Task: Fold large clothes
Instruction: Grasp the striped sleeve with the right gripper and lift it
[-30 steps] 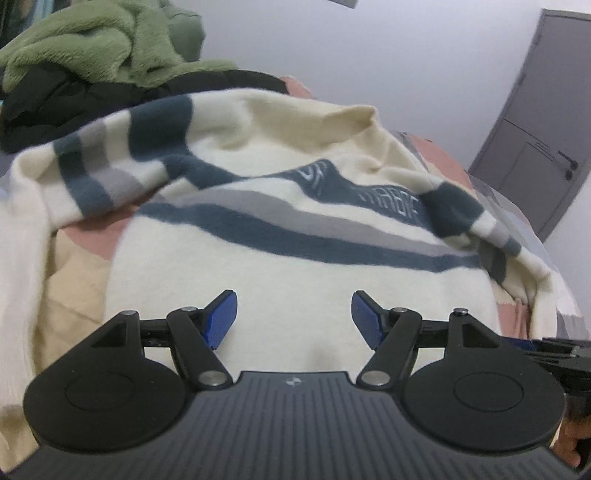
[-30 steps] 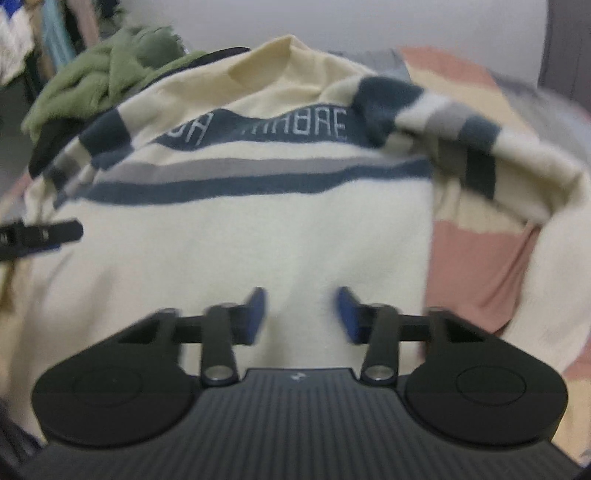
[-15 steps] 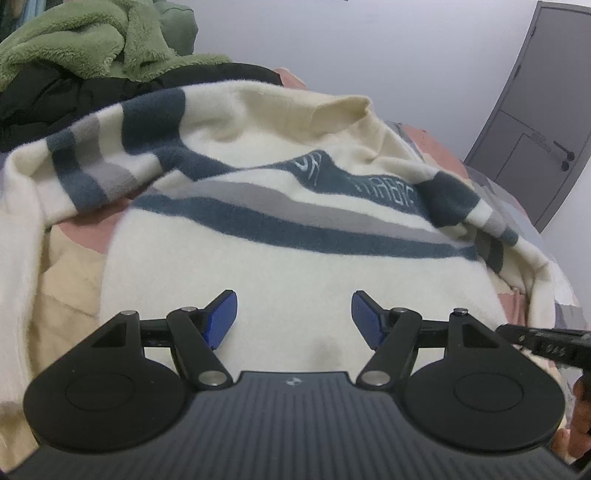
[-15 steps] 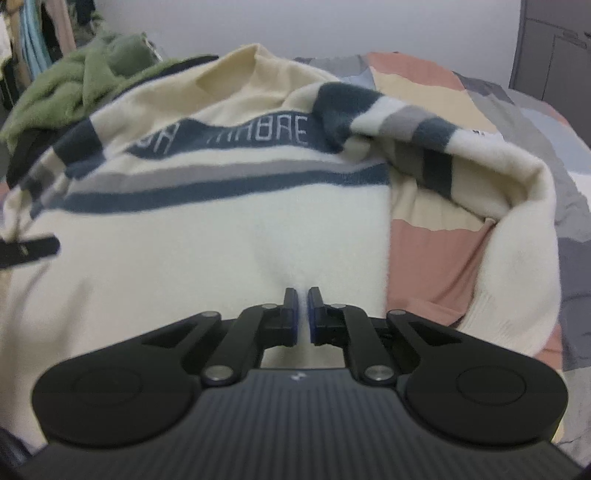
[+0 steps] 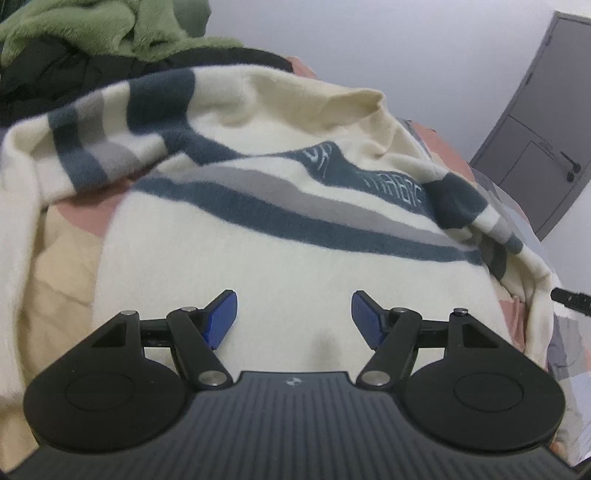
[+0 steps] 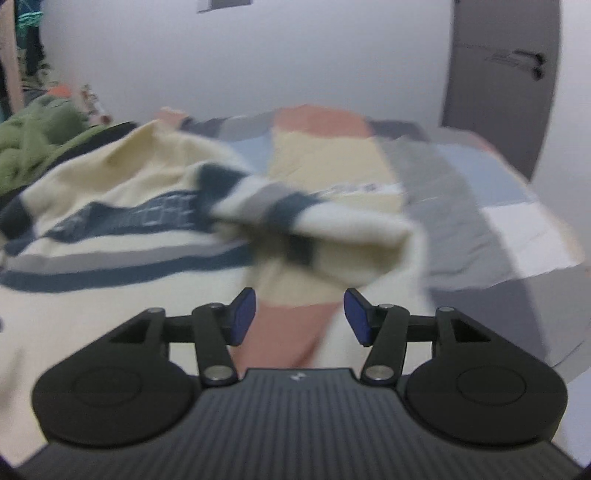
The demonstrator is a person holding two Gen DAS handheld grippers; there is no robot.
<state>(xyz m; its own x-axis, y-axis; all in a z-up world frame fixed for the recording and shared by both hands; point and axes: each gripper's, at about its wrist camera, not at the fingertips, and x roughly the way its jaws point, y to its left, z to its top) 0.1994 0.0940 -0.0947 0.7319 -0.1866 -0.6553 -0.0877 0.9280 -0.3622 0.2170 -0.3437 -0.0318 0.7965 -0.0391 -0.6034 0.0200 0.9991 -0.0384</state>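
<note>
A cream sweater (image 5: pixel 280 266) with navy and grey stripes lies spread on the bed, front up, both sleeves folded in over its chest. My left gripper (image 5: pixel 293 317) is open and empty, low over the sweater's lower body. My right gripper (image 6: pixel 299 314) is open and empty, over the bedspread beside the sweater's right edge; the folded right sleeve (image 6: pixel 314 225) lies just ahead of it. The right wrist view is blurred. The tip of the right gripper shows at the right edge of the left wrist view (image 5: pixel 570 297).
A patchwork bedspread (image 6: pixel 461 192) in pink, yellow, grey and blue covers the bed. A green fleece (image 5: pixel 110 29) and black clothing (image 5: pixel 55 77) are piled at the back left. A grey door (image 5: pixel 535 147) stands at the right. The bed's right edge (image 6: pixel 546 288) drops off.
My right gripper was shut half a second ago and is now open; it has swung right, from the sweater's body toward the right sleeve. My left gripper stayed open and barely moved.
</note>
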